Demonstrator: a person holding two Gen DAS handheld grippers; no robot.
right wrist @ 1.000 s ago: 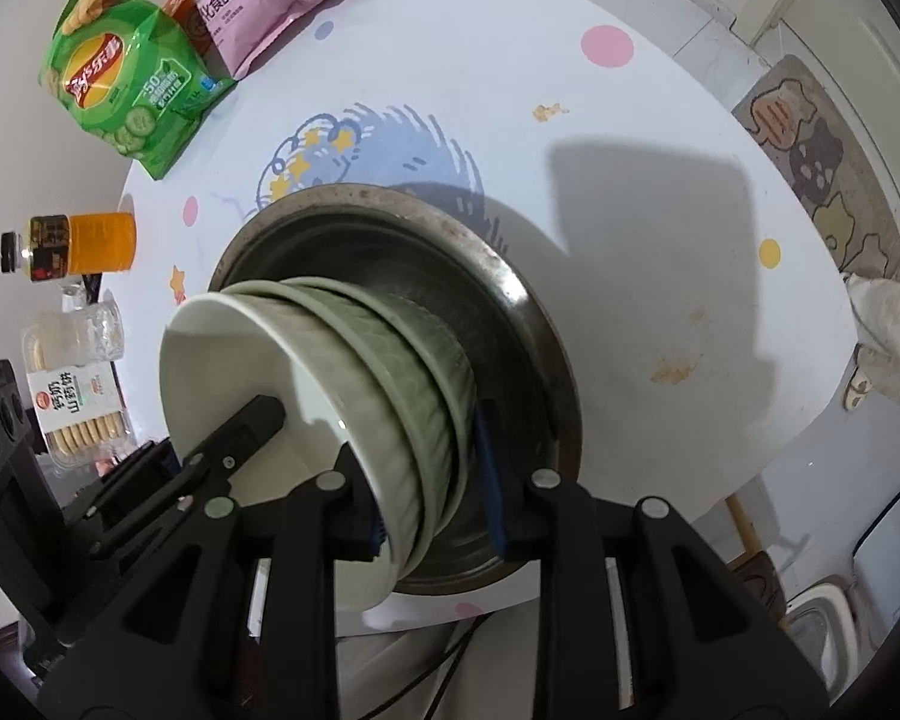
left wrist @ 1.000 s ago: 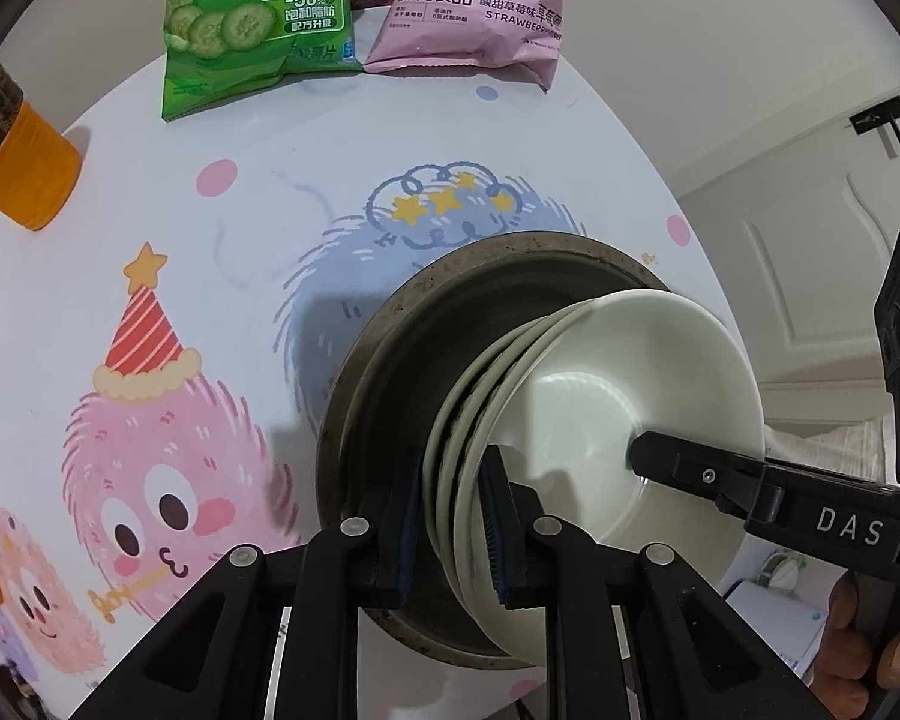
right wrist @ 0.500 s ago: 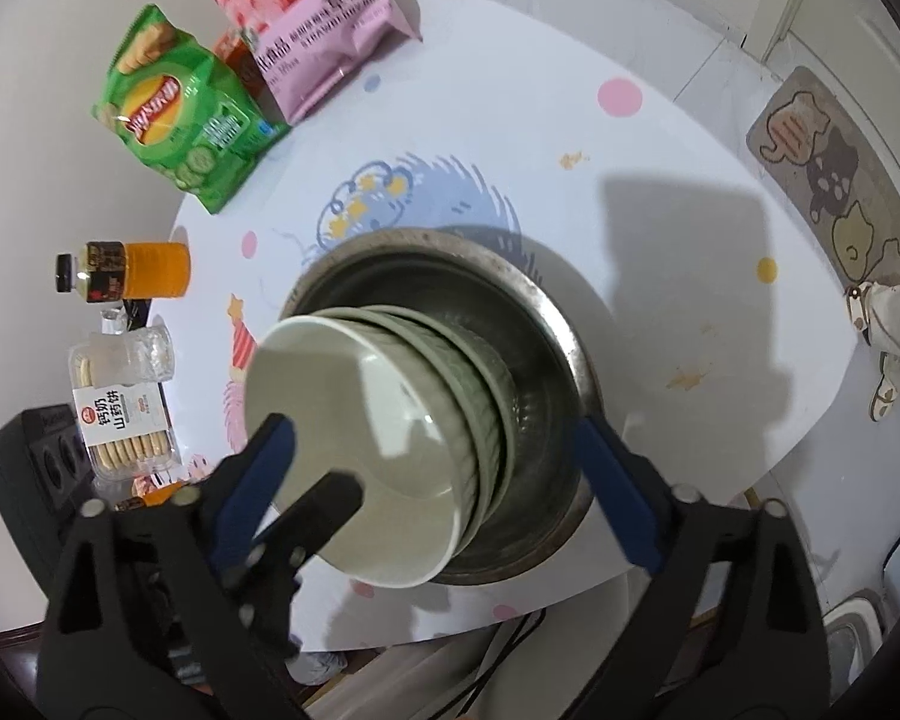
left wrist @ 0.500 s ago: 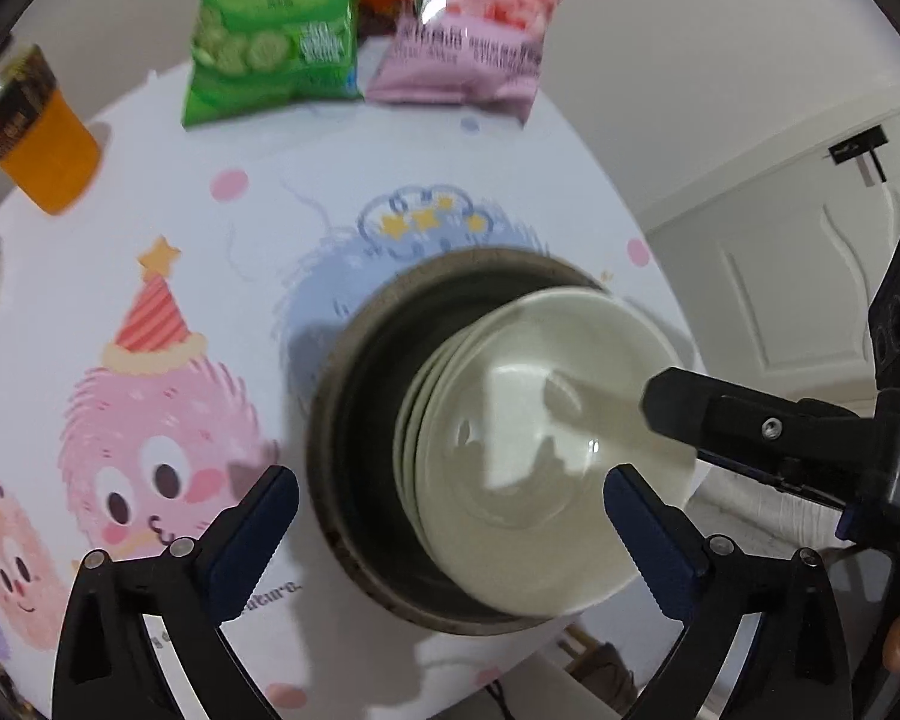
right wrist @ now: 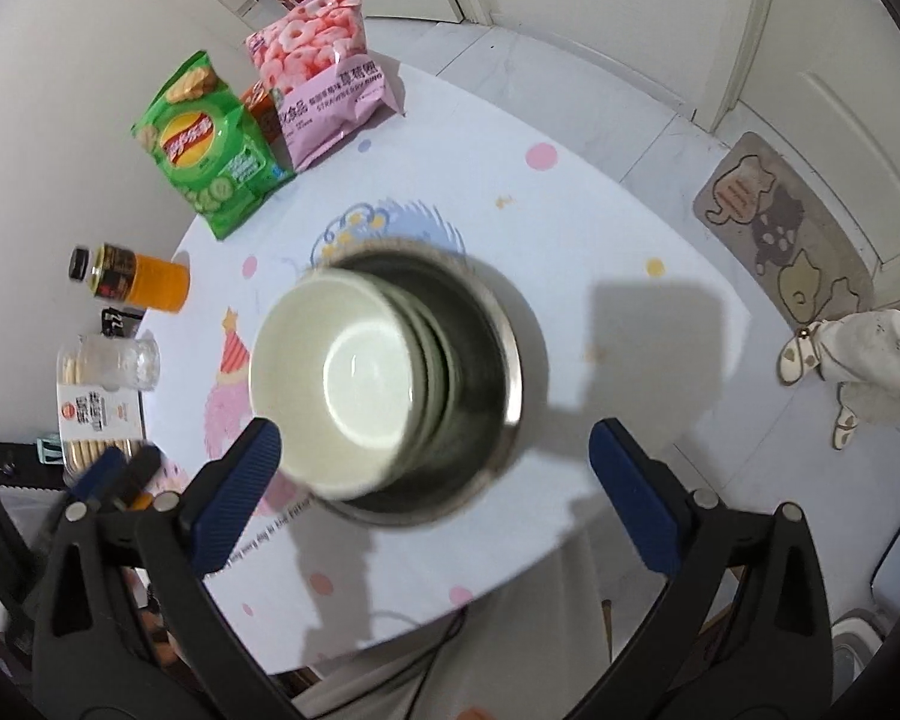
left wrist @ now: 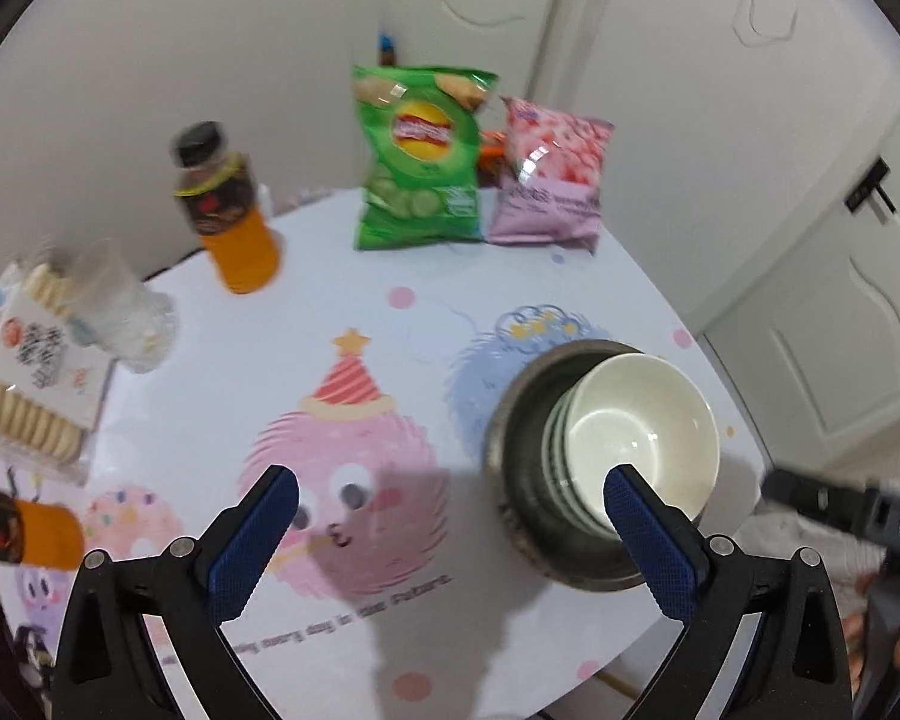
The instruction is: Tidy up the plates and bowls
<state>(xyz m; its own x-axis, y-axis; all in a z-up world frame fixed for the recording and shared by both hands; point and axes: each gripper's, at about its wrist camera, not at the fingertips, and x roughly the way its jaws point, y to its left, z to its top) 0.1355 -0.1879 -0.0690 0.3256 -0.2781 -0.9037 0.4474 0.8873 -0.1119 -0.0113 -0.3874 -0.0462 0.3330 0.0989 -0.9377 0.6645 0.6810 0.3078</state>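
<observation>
Pale cream bowls sit in a dark grey metal pan; the white tablecloth carries pink and blue cartoon monsters.

The right hand-held gripper hung with its jaws spread wide above a stack of pale bowls nested in a metal plate on the counter. A green chip bag and a pink snack bag stood near the far edge.

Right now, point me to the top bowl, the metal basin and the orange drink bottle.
top bowl [right wrist: 354,378]: right wrist view, on its pale inner bottom.
metal basin [right wrist: 480,330]: right wrist view, on its dark inner wall.
orange drink bottle [left wrist: 240,240]: left wrist view, on the orange body below the label.
</observation>
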